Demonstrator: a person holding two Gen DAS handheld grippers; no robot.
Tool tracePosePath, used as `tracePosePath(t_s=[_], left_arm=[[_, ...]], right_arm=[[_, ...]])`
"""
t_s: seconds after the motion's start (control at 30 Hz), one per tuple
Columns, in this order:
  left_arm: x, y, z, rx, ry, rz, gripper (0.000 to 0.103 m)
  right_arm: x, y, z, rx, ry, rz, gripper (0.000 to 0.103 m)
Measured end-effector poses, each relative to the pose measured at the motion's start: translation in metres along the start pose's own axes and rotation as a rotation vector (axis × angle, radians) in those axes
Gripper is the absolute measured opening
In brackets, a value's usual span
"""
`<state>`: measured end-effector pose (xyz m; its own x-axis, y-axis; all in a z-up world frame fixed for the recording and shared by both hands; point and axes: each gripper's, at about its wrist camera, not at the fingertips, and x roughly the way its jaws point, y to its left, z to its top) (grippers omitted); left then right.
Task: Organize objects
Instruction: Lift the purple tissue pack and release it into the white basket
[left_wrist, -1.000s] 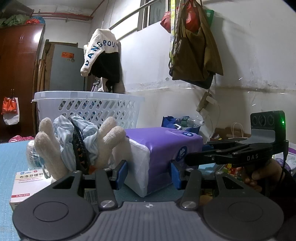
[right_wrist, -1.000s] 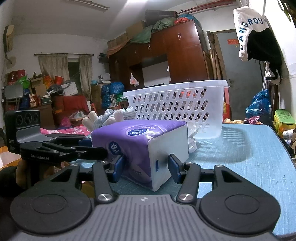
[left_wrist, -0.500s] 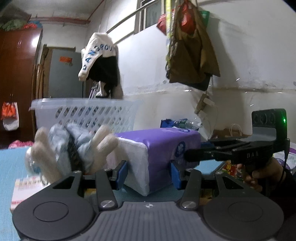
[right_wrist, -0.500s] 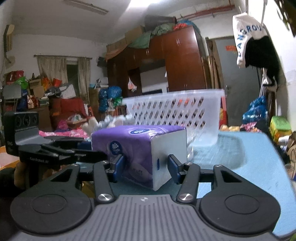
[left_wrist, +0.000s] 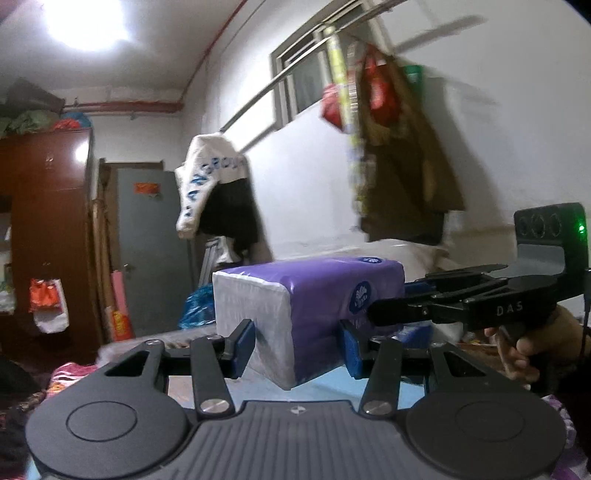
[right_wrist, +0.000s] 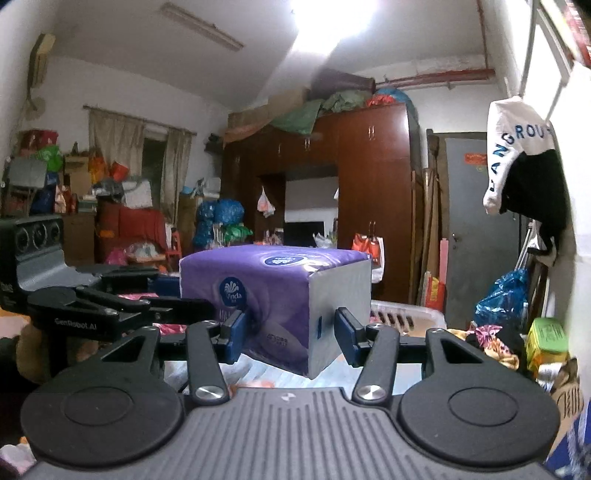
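The purple Vinda tissue pack (left_wrist: 306, 314) sits at centre frame in both wrist views, clear of the blue tabletop (left_wrist: 325, 387) below it; the left gripper (left_wrist: 297, 347) has its blue pads pressed on one end, jaws partly closed; the right gripper (right_wrist: 290, 334) clamps the other end likewise; the white laundry basket (right_wrist: 406, 314) shows low at right behind the pack in the right view.

Below your right gripper (right_wrist: 288, 338) only a blurred strip of the blue desk (right_wrist: 258, 371) showed, and just beyond that gripper the white basket (right_wrist: 406, 314) stood on it.
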<state>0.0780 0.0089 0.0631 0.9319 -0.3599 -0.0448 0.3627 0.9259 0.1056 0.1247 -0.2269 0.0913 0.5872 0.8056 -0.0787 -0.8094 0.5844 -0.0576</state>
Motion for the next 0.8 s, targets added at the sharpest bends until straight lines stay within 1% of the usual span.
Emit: tracePosePath(t_s=[0.07,0.1,0.17,0.23,0.3,0.37,0.43,0.5,0.53,0.57,0.6,0.63,0.67,0.7,0.73,0.8], left_arm=[[0.023,0.022,0.014,-0.024,0.037,0.021,0.053],[0.035,0.033,0.018,-0.04,0.057,0.031,0.053],[0.062,0.054,0.025,-0.063,0.102,0.055,0.053],[0.091,0.077,0.027,-0.104,0.165,0.07,0.053],[0.115,0.094,0.021,-0.137,0.23,0.072,0.053],[0.14,0.106,0.012,-0.167,0.304,0.076,0.055],[0.158,0.111,0.002,-0.167,0.358,0.089,0.058],[0.17,0.111,-0.004,-0.154,0.388,0.11,0.062],[0.174,0.11,-0.006,-0.15,0.392,0.12,0.063],[0.174,0.109,-0.004,-0.146,0.382,0.126,0.066],[0.171,0.108,-0.002,-0.139,0.359,0.131,0.078],[0.163,0.106,0.001,-0.127,0.331,0.143,0.087],[0.153,0.105,0.005,-0.109,0.298,0.166,0.101],[0.142,0.103,0.008,-0.096,0.268,0.187,0.103],[0.127,0.099,0.012,-0.081,0.236,0.204,0.103],[0.103,0.095,0.017,-0.084,0.201,0.203,0.103]], right_arm=[[0.025,-0.008,0.012,0.019,0.023,-0.001,0.054],[0.044,-0.015,0.018,0.029,0.05,-0.002,0.054],[0.072,-0.025,0.024,0.054,0.092,-0.001,0.054],[0.102,-0.041,0.024,0.105,0.137,-0.001,0.054],[0.13,-0.055,0.019,0.144,0.198,-0.013,0.054],[0.152,-0.062,0.009,0.153,0.258,-0.038,0.054],[0.164,-0.063,0.0,0.144,0.305,-0.06,0.054],[0.17,-0.063,-0.004,0.137,0.326,-0.079,0.055],[0.171,-0.061,-0.005,0.135,0.339,-0.083,0.057],[0.171,-0.061,-0.005,0.13,0.35,-0.084,0.059],[0.169,-0.061,-0.006,0.118,0.344,-0.103,0.067],[0.16,-0.059,-0.003,0.106,0.324,-0.141,0.075],[0.151,-0.056,-0.003,0.096,0.297,-0.175,0.097],[0.138,-0.05,-0.001,0.083,0.262,-0.205,0.103],[0.126,-0.047,0.0,0.079,0.228,-0.224,0.103],[0.104,-0.041,0.0,0.135,0.188,-0.217,0.103]])
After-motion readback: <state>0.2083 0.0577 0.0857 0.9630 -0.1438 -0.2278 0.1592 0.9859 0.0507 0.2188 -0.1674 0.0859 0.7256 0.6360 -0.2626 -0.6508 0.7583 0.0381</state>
